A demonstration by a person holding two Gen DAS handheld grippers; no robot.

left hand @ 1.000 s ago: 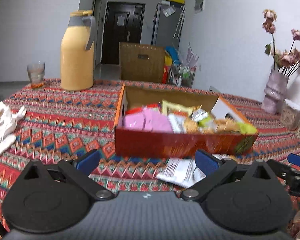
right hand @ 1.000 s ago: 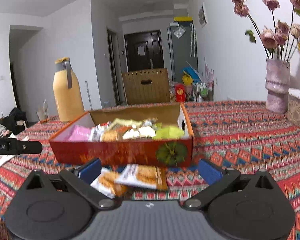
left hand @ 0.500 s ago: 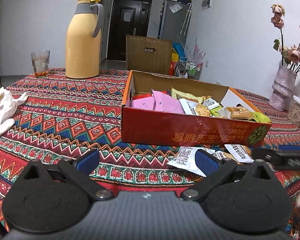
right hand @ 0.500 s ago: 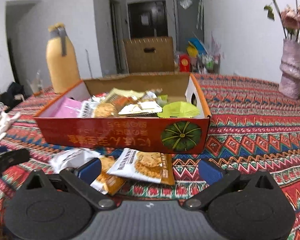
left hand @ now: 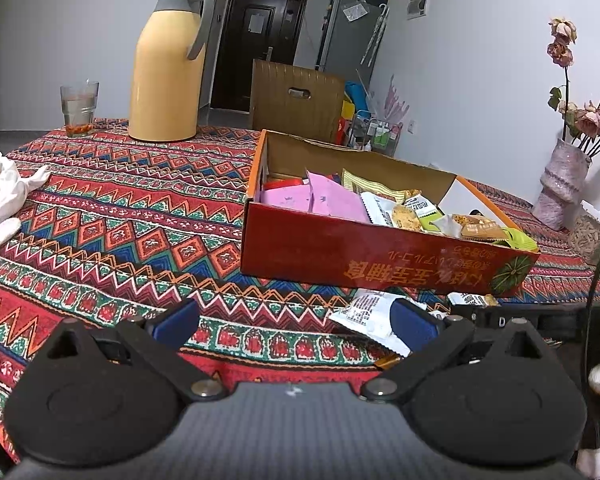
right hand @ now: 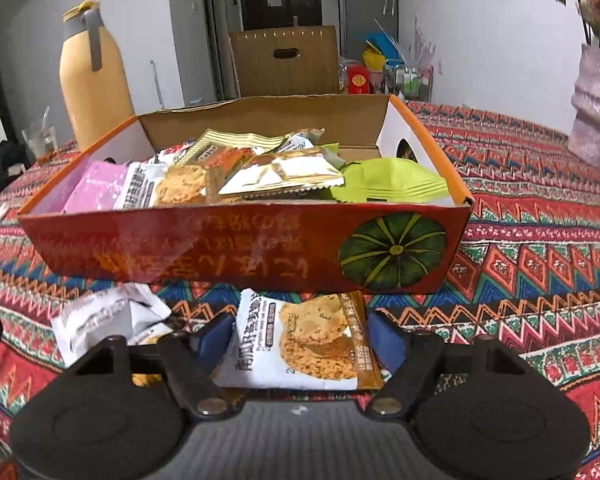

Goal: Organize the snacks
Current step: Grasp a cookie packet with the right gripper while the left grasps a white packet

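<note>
Right tool (right hand: 300,336) closing around cracker packet (right hand: 300,344) on desk (right hand: 540,240) before snack box (right hand: 220,252), not pinched yet | left tool (left hand: 296,322) open, empty | I judge it light, crinkly, brittle inside: grip side edges softly.

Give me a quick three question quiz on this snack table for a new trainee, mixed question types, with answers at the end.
1. True or false: the cracker packet lies between the right gripper's fingers.
2. Where is the green packet? A) in the red box B) on the tablecloth C) beside the flower vase
3. Fill in: the yellow jug stands next to a ____.

Key: 1 true; 2 A; 3 glass.
</note>
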